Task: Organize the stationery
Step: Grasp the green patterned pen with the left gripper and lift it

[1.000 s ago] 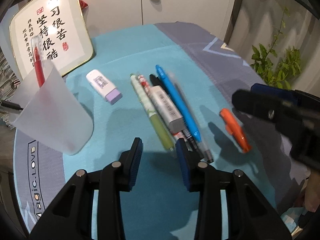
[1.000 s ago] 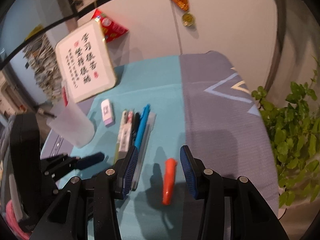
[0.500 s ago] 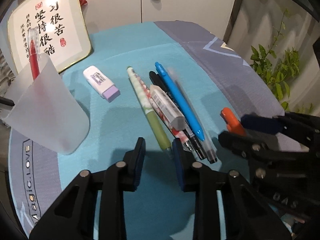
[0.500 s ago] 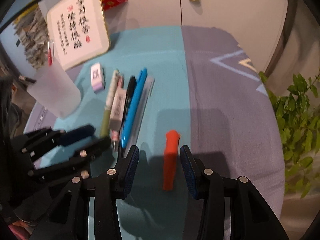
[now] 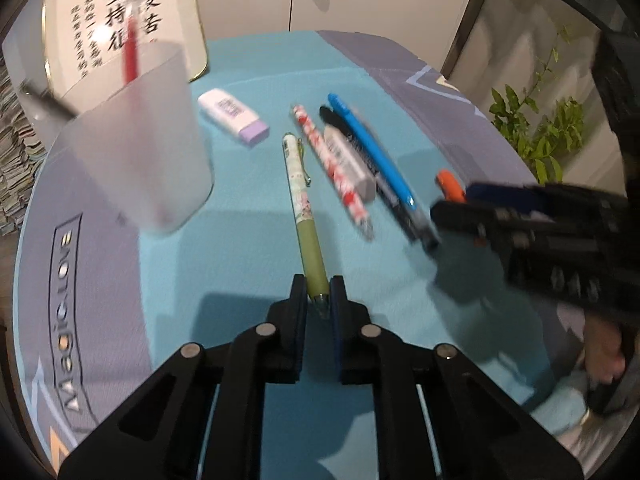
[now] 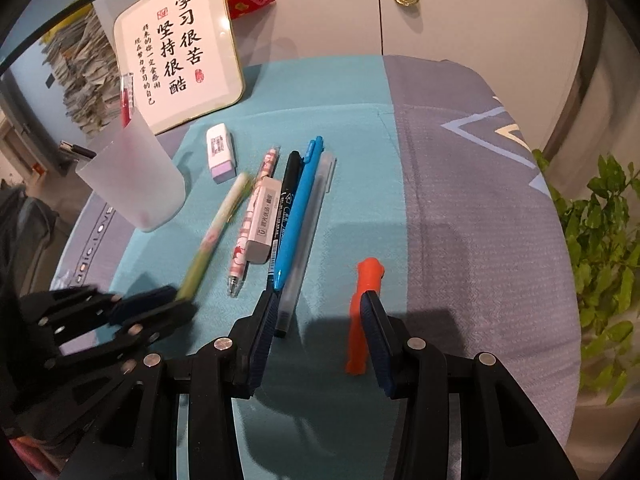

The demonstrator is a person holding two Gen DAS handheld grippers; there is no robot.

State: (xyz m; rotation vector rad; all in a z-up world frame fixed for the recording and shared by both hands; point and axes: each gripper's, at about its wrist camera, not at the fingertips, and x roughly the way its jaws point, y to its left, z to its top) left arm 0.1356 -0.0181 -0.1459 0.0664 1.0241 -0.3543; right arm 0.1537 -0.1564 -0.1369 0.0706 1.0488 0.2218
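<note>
On teal woven cloth [image 5: 240, 264], left tool [image 5: 318, 298] pinching slim green pen [image 5: 306, 216], frosted cup [image 5: 140, 148] nearby

Dim warm light; glare on the framed calligraphy [image 5: 120, 20]; motion blur left, fisheye-dark corners, soft shadows under tongs.

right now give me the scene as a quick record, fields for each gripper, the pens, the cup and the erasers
left gripper: shut on the tip end of the green pen
right gripper: open, straddling the lower part of the orange pen, not squeezing it
frosted cup: upright on the teal mat, a red pen in it
loose pens: floral pen, black marker, blue pen, clear pen lying side by side
erasers: purple-ended eraser near the cup; grey eraser on the pens
</note>
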